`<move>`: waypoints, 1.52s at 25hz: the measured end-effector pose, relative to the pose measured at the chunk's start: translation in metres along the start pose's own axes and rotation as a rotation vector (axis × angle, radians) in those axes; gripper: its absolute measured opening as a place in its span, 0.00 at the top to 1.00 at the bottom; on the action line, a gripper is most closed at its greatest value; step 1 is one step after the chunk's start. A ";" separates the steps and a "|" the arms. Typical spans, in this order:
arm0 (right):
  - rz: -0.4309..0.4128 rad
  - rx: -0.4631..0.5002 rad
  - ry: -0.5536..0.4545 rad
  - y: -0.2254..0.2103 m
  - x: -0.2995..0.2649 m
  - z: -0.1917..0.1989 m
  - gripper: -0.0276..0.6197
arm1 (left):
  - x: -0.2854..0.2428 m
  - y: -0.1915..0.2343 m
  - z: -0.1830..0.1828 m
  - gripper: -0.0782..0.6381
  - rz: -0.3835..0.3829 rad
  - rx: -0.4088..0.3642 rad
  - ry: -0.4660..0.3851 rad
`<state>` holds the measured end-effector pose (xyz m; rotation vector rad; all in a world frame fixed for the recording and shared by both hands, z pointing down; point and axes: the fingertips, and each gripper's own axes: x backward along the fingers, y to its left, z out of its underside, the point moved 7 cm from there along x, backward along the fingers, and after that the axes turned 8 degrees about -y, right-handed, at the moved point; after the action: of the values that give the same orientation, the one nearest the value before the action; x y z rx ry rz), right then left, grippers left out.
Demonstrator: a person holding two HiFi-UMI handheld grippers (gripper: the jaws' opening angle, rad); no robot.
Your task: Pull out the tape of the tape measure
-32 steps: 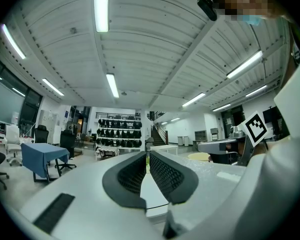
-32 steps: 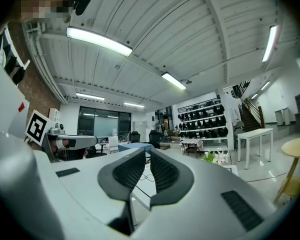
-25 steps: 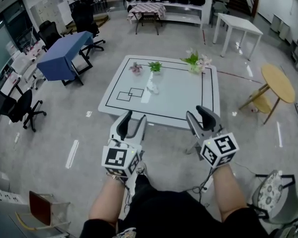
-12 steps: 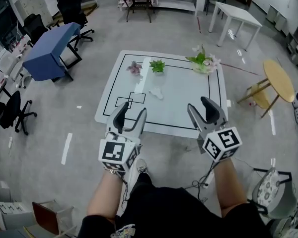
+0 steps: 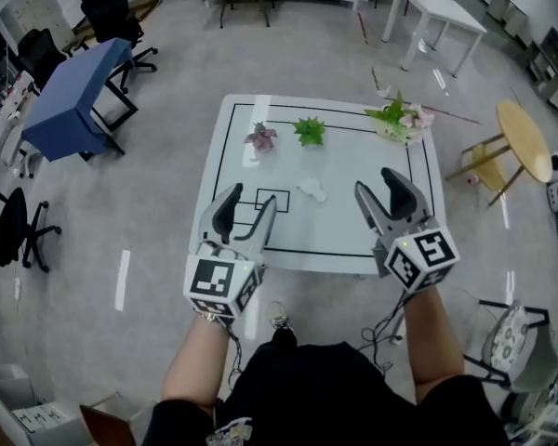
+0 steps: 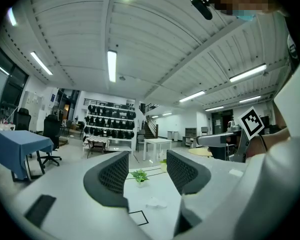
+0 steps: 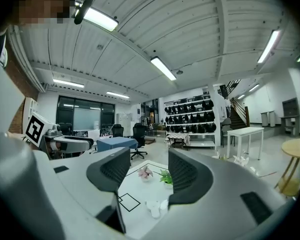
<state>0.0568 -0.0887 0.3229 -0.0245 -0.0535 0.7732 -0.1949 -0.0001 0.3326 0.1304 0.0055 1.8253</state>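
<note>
A small white object (image 5: 312, 190), seemingly the tape measure, lies near the middle of the white table (image 5: 353, 226) with black lines. It shows low between the jaws in the left gripper view (image 6: 153, 202) and the right gripper view (image 7: 155, 207). My left gripper (image 5: 249, 203) hovers over the table's near left edge, open, with nothing between its fingers. My right gripper (image 5: 379, 189) is held over the near right part. Its jaws are opening and hold nothing. Both grippers are well short of the white object.
A pink flower (image 5: 260, 137), a green plant (image 5: 309, 130) and a bouquet (image 5: 398, 119) stand along the table's far side. A blue table (image 5: 70, 100) and office chairs (image 5: 9, 226) are at the left. A round wooden table (image 5: 525, 142) stands at the right.
The white table has come nearer in the head view, and both grippers now reach over its near edge. Both pairs of jaws stand a little wider apart.
</note>
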 end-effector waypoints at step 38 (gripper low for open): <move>-0.030 -0.068 0.290 -0.022 -0.115 0.128 0.57 | -0.077 0.085 0.075 0.58 0.044 0.113 0.150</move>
<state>-0.0174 -0.1841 0.4472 -0.1997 0.1947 0.7317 -0.2504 -0.1006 0.4064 0.0735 0.2133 1.8751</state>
